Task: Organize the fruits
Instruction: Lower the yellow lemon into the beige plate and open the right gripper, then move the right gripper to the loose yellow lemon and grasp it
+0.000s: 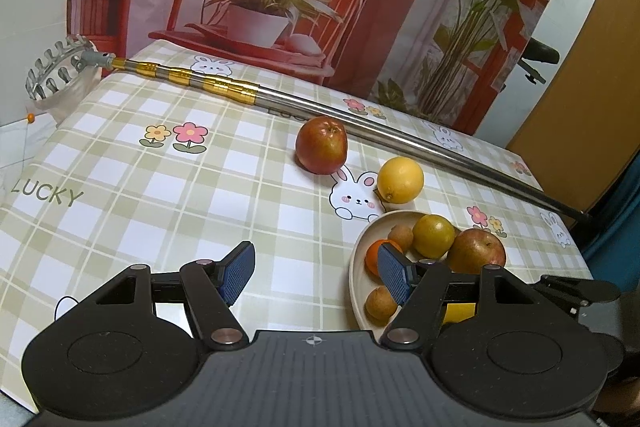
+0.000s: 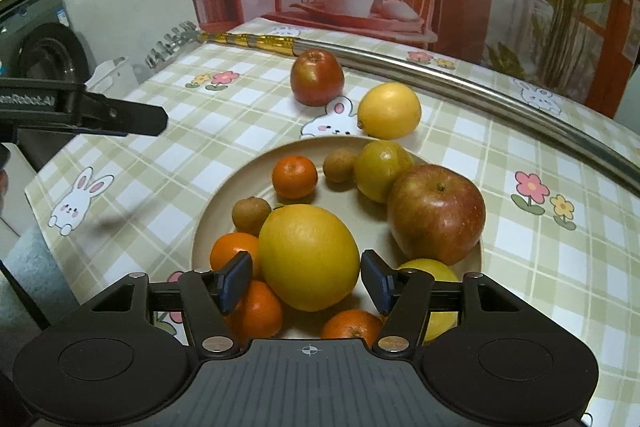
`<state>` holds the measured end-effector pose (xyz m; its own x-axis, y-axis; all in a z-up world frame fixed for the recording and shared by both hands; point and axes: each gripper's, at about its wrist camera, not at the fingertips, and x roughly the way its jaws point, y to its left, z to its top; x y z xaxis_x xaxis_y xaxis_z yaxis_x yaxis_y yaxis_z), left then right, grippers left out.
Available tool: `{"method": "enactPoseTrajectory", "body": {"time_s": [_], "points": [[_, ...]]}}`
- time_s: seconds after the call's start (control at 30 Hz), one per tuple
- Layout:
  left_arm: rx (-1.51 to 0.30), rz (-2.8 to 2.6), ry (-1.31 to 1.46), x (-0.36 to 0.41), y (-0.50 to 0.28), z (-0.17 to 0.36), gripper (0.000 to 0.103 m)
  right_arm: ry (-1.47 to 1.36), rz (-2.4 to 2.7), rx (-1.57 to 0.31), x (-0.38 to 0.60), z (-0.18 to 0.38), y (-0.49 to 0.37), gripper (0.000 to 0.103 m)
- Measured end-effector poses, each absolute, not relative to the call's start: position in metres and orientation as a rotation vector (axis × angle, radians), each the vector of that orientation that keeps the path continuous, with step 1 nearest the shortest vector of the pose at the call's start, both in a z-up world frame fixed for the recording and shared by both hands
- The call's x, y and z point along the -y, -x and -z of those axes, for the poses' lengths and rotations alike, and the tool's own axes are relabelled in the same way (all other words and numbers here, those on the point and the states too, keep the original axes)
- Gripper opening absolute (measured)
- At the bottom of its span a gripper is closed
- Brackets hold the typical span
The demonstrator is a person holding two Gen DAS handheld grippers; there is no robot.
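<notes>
Right gripper [image 2: 307, 281]: jaws spread either side of the large orange [image 2: 309, 257]; a thin gap shows at each blue pad, so no pinch is seen.
Large orange: near centre of the plate [image 2: 224, 187], round, dimpled yellow-orange skin, resting among small tangerines [image 2: 294, 177].
Left gripper [image 1: 316, 273]: jaws spread wide over bare cloth, nothing between them; its right pad overlaps the plate's left rim.
Plate: beige, round, shallow, also holding a big red apple [image 2: 436, 213], a greenish-yellow fruit [image 2: 382, 171] and brown longans [image 2: 251, 215].
Loose fruit: a red apple [image 1: 321, 145] and a lemon [image 1: 400, 179] on the cloth just beyond the plate.
Open room: checked tablecloth [image 1: 140, 195] clear to the left.
Far edge: metal telescopic pole [image 1: 360, 125] lies across.
</notes>
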<state>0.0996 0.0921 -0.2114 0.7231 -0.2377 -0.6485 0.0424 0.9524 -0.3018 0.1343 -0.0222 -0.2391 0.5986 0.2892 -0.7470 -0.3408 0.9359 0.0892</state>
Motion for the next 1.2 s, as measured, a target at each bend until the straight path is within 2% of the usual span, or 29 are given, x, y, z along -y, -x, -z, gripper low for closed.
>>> {"method": "enactPoseTrajectory", "body": {"time_s": [0.23,1.2], "points": [[-0.753,0.152,0.277,-0.092,-0.100,0.213,0.070,0.080,-0.367,-0.785,0.021,0.227,-0.139,0.051],[-0.766,0.153,0.262,-0.090,-0.101,0.216,0.070,0.028,-0.320,-0.744,0.040,0.222,-0.138,0.050]]}}
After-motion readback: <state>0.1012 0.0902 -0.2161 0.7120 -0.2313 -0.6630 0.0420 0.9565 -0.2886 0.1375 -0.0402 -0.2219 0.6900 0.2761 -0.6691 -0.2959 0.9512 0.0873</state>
